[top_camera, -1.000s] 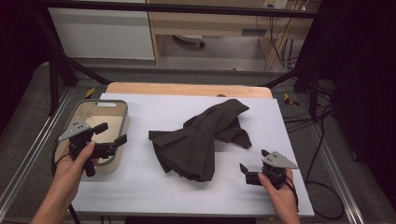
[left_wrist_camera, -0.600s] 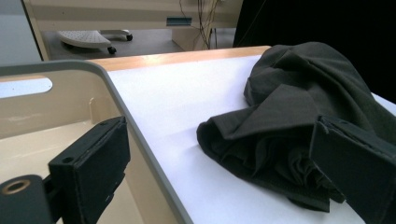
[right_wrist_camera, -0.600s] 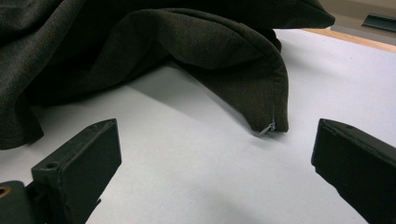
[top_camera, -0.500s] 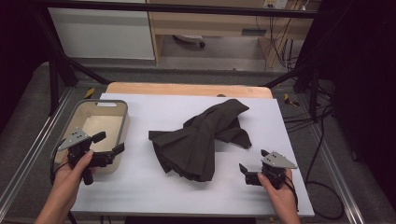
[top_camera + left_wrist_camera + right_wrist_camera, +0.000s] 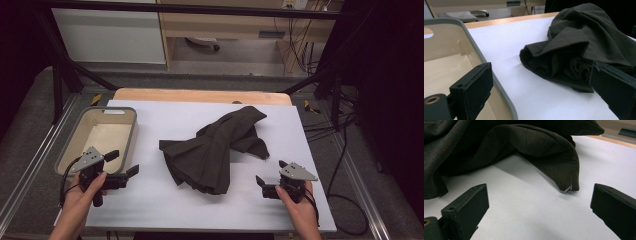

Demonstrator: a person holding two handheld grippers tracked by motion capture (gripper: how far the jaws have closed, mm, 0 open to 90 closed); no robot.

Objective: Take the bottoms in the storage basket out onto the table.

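Dark grey-green cloth (image 5: 217,150) lies crumpled in a loose heap at the middle of the white surface (image 5: 165,205), with a person's two hands holding a claw on either side of it. The left claw (image 5: 123,166) hovers at the near left, over the near right corner of a beige bin (image 5: 131,137) with a grey rim, jaws spread wide and gripping nothing; its own view looks across the bin's edge toward the bunched near-left folds of the cloth (image 5: 579,50). The right claw (image 5: 270,179) sits low at the near right, likewise released and empty, and its view faces a hemmed corner of the cloth (image 5: 570,176) that droops to the surface just ahead, a short loose thread showing at the tip. Neither claw touches the fabric, so the work appears to be at the approach stage, before any grasp. The next move likely calls for each claw to close in on an edge or corner on its own side, the right on the hanging hem, the left on the near folds, and pinch through a single layer rather than the whole bundle so the heap can be lifted or spread.
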